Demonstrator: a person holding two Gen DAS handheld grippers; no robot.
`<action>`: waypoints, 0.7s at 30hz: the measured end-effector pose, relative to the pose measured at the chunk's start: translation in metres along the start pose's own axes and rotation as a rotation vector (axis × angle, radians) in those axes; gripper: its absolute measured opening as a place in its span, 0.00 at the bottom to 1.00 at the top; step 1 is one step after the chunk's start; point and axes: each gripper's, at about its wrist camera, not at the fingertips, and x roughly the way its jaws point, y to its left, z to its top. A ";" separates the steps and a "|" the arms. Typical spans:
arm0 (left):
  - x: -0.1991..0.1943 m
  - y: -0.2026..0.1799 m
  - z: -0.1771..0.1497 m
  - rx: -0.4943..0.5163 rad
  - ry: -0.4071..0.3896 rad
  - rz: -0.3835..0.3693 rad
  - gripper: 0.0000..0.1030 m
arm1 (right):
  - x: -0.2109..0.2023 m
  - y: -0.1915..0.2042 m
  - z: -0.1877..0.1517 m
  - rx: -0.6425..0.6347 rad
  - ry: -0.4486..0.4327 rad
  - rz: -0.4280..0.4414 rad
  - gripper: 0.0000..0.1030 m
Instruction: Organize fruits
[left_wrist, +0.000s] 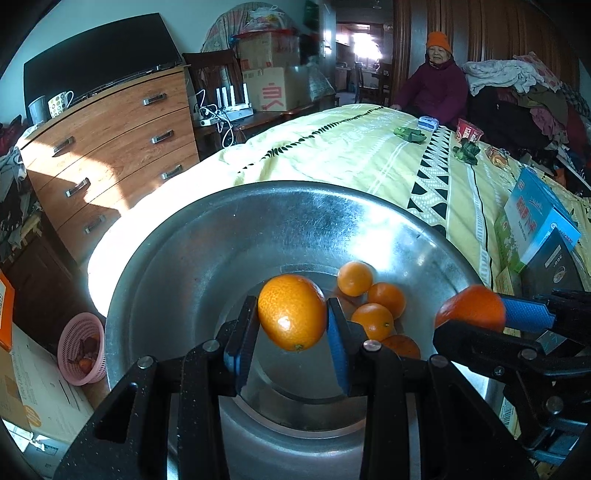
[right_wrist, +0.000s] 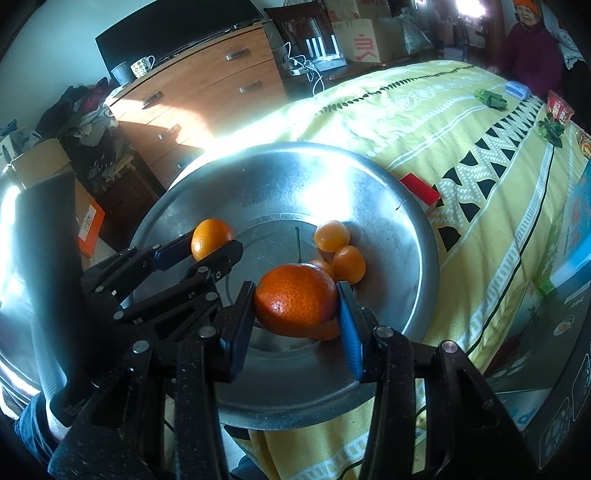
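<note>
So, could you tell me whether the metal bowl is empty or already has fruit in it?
Not empty: the metal bowl has several small oranges lying loose at its bottom, clustered to one side.

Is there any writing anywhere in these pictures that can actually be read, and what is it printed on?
"360": on the dark box leaning at the bed's right edge.
Large red character, not legible to me: on the cardboard box beside the dresser.
Blue and white box: red lettering, too blurred to read.
Orange box on the floor: small label, too small to read.
Red packet far up the bed: print unreadable.
</note>
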 end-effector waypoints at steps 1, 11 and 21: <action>-0.002 0.002 0.000 -0.013 -0.004 -0.004 0.47 | 0.001 -0.001 0.001 0.005 0.005 -0.008 0.47; -0.177 -0.084 0.030 0.112 -0.471 -0.093 0.99 | -0.169 -0.011 -0.054 0.008 -0.434 -0.134 0.86; -0.118 -0.337 -0.055 0.312 0.022 -0.733 1.00 | -0.247 -0.198 -0.239 0.383 -0.286 -0.582 0.98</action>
